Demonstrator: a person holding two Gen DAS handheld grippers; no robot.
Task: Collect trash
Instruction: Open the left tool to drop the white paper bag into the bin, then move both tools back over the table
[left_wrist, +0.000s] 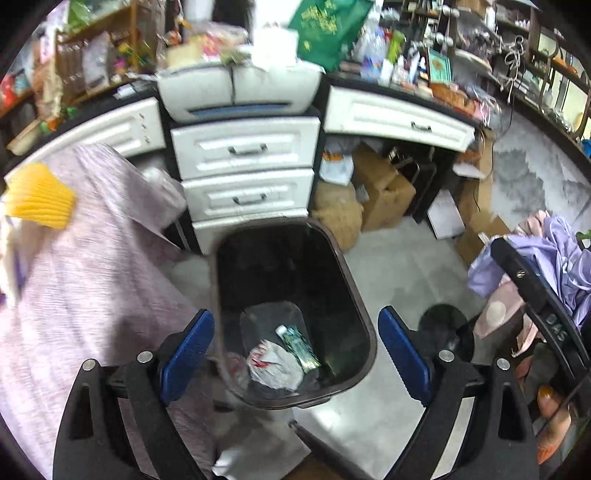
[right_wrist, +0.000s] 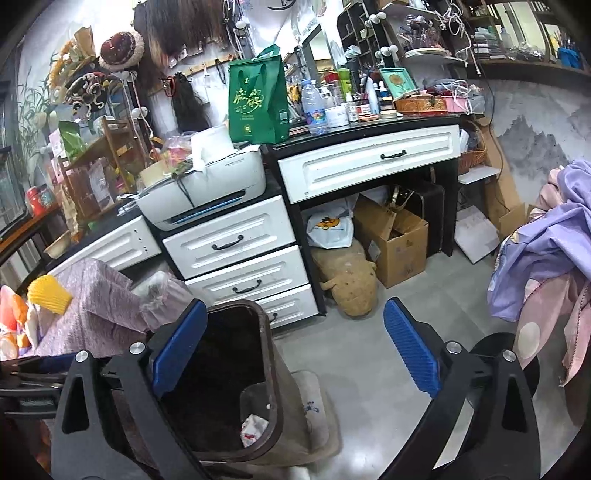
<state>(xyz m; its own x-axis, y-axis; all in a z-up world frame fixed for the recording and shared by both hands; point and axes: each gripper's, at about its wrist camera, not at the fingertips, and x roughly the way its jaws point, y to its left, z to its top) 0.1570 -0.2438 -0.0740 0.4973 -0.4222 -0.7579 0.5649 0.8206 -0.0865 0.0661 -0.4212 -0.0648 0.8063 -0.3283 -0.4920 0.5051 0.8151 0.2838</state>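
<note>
A dark brown trash bin (left_wrist: 354, 302) stands on the floor in front of white drawers. At its bottom lie a crumpled white-and-red wrapper (left_wrist: 275, 363) and a green tube (left_wrist: 301, 347). My left gripper (left_wrist: 295, 354) hangs right above the bin's mouth, its blue pads wide apart with nothing between them. In the right wrist view the same bin (right_wrist: 266, 350) sits low and left of centre, with the white wrapper (right_wrist: 253, 430) showing inside. My right gripper (right_wrist: 295, 354) is open and empty, a little above and to the right of the bin.
A pink-clothed table (left_wrist: 92, 266) with a yellow ribbed object (left_wrist: 38, 201) stands left of the bin. White drawers (right_wrist: 236, 243), a printer (right_wrist: 207, 188) and a cluttered desk are behind. Cardboard boxes (right_wrist: 399, 236) and a plush toy (right_wrist: 349, 284) lie under the desk. Clothes (right_wrist: 554, 251) pile at right.
</note>
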